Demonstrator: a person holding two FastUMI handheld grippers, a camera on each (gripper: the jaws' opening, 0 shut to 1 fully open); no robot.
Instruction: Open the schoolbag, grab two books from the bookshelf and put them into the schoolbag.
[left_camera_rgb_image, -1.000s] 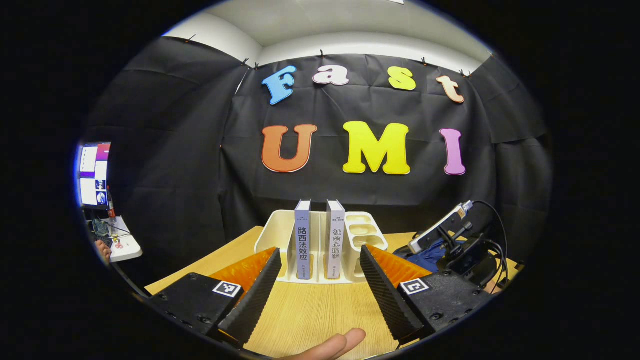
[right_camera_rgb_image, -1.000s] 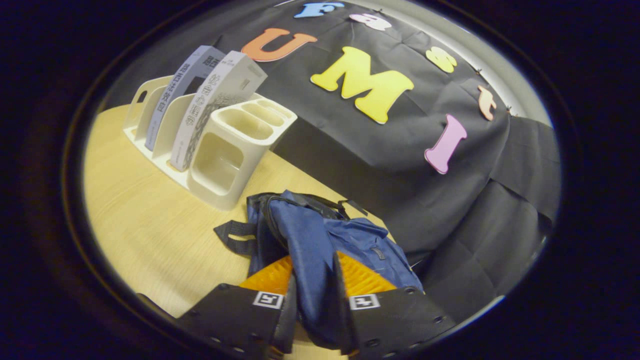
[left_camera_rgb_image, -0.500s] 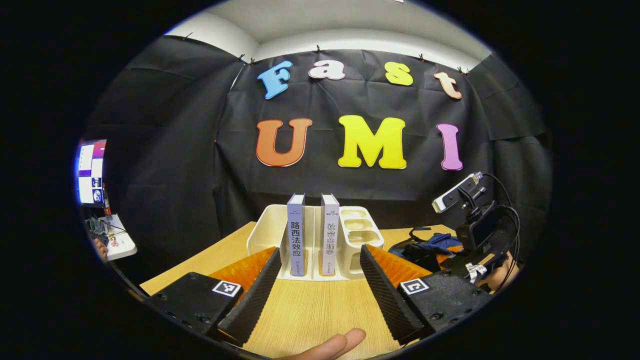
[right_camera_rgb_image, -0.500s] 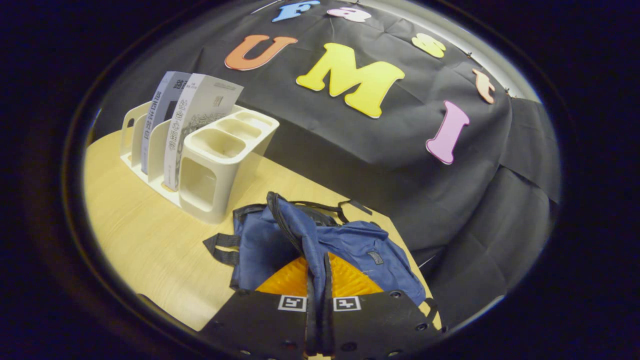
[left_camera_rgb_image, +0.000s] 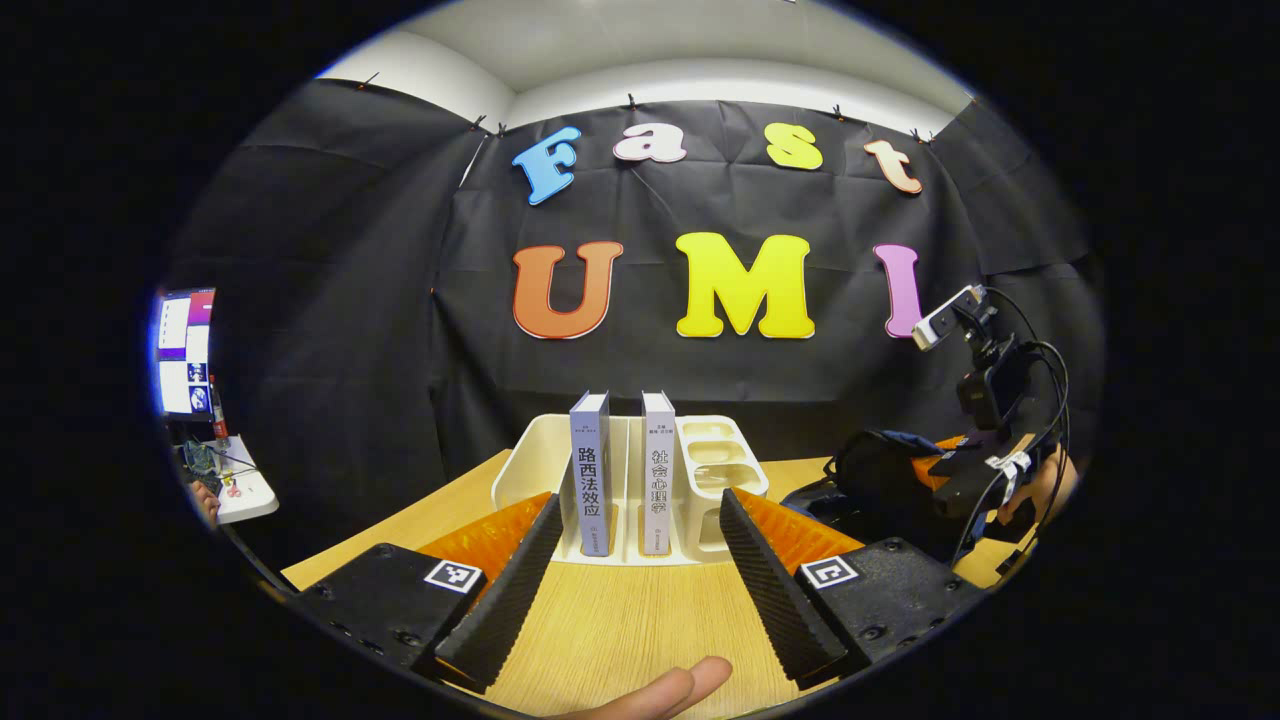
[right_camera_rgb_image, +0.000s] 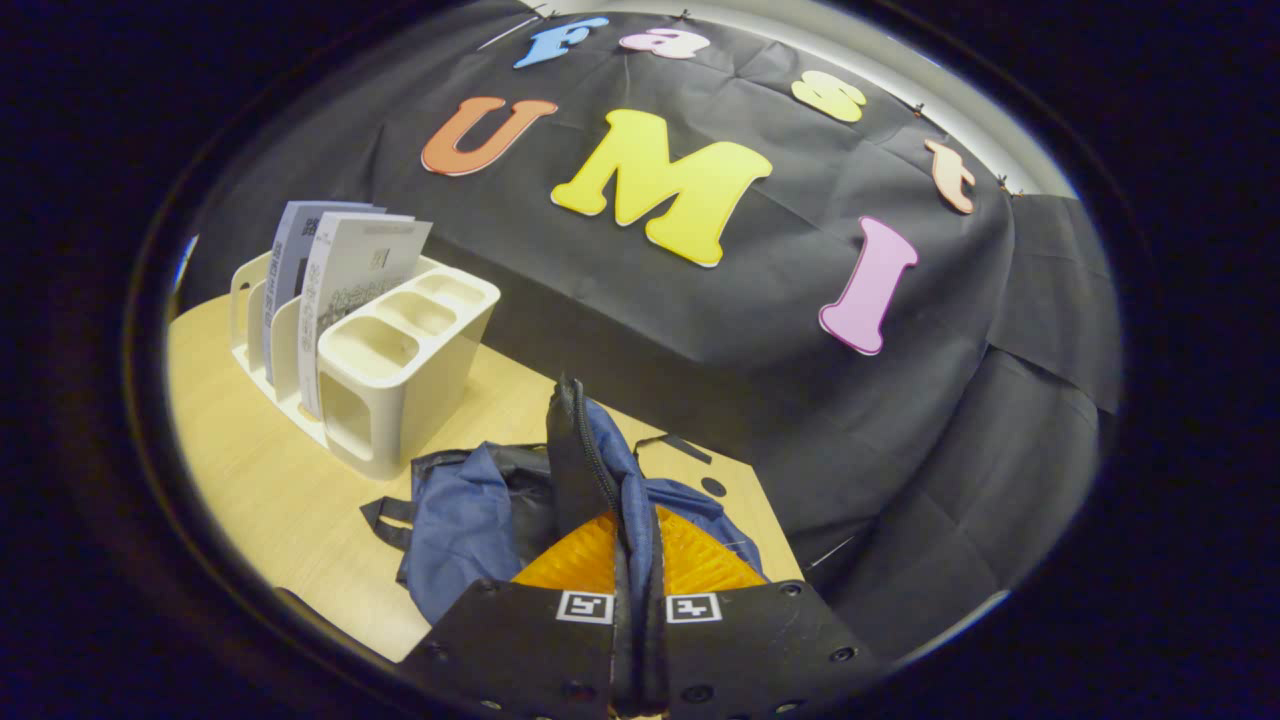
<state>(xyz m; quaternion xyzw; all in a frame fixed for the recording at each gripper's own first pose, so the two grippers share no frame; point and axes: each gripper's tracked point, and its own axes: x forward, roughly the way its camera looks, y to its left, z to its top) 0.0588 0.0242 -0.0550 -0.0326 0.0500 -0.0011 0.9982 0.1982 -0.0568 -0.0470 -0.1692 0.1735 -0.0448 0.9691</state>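
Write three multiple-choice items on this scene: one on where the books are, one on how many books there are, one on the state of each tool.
1. Where do the books stand?
A. Flat on the table
B. Upright in the white bookshelf
C. Inside the schoolbag

2. How many books are in the bookshelf?
A. One
B. Two
C. Four

3. What are the tools doing?
A. The right tool is shut on the blue schoolbag; the left tool is open
B. Both are open
C. The left tool is shut on a book

Answers:
1. B, since both spines rise vertically from slots of the bookshelf in the left gripper view.
2. B, since two spines show side by side.
3. A, since the right gripper view shows the fingers pressed together on a lifted fold of the schoolbag, and the left gripper view shows fingers spread wide with nothing between them.
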